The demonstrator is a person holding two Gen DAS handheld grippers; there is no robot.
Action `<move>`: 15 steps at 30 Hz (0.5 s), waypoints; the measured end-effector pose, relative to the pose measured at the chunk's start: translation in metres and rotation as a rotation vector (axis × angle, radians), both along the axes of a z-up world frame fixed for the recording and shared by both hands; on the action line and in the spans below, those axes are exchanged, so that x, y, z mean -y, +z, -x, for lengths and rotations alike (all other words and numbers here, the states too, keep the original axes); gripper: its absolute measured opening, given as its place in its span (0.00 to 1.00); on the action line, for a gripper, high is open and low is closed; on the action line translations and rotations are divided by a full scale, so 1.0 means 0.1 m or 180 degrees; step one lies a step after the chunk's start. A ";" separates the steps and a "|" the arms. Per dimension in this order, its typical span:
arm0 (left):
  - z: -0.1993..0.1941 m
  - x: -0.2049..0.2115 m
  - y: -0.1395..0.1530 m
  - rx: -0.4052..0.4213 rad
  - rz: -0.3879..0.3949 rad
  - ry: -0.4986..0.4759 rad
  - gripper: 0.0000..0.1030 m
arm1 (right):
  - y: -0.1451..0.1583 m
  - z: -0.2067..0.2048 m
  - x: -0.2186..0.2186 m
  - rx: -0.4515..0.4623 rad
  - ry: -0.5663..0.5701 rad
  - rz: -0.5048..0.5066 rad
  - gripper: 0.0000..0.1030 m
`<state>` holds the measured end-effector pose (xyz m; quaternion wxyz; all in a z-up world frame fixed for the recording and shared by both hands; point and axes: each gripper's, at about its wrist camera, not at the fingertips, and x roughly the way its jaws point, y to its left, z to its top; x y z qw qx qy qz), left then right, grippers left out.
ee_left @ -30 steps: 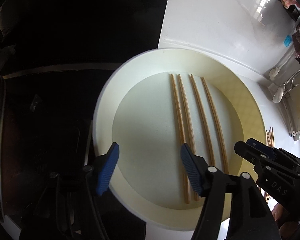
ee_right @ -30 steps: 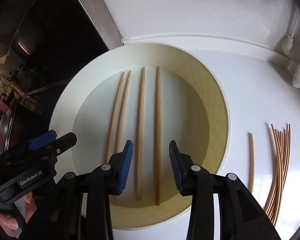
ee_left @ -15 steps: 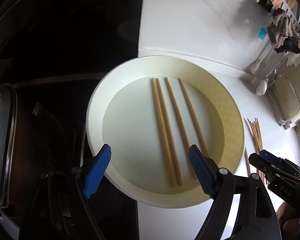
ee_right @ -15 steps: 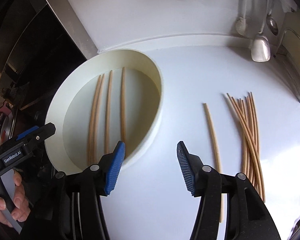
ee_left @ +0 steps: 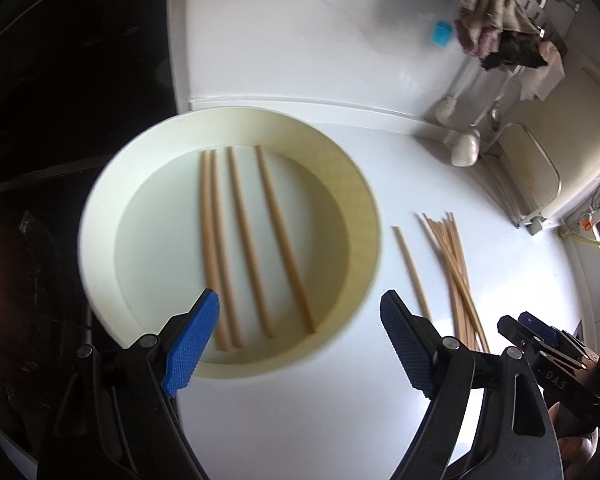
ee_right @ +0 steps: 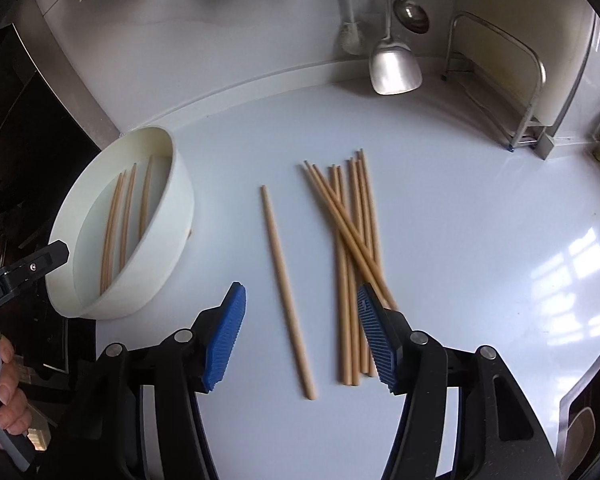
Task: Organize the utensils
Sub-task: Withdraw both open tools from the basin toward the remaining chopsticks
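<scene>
Four chopsticks [ee_left: 236, 240] already lie in the bowl [ee_left: 100, 216] left of the right claw [ee_right: 300, 336], whose empty jaws, just opened, straddle a single chopstick [ee_right: 286, 292] on the worktop [ee_right: 480, 240], the loose pile [ee_right: 354, 256] just right still waiting.

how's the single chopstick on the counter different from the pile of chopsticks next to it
The single chopstick lies alone and straight on the white counter, between the bowl and the pile of chopsticks. The pile holds many sticks, some crossing and overlapping. The single chopstick sits between the open right tool tips; the pile lies partly behind one tip. Both look like the same pale wood.
</scene>
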<state>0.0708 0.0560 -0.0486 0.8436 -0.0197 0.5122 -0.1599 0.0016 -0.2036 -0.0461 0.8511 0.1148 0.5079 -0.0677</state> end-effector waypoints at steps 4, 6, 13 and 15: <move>0.23 0.32 0.04 0.0019 -0.0027 0.0014 0.79 | 0.05 0.20 0.34 0.0042 0.0002 0.0061 0.55; 0.33 0.47 0.04 0.0004 -0.0024 0.0028 0.79 | 0.08 0.31 0.53 0.0073 0.0006 0.0053 0.55; 0.68 0.93 0.00 -0.0002 -0.0131 0.0225 0.79 | 0.02 0.53 1.08 0.0131 0.0139 0.0038 0.57; 0.75 1.02 -0.02 -0.0005 -0.0210 0.0304 0.79 | -0.03 0.54 1.19 0.0140 0.0192 -0.0005 0.57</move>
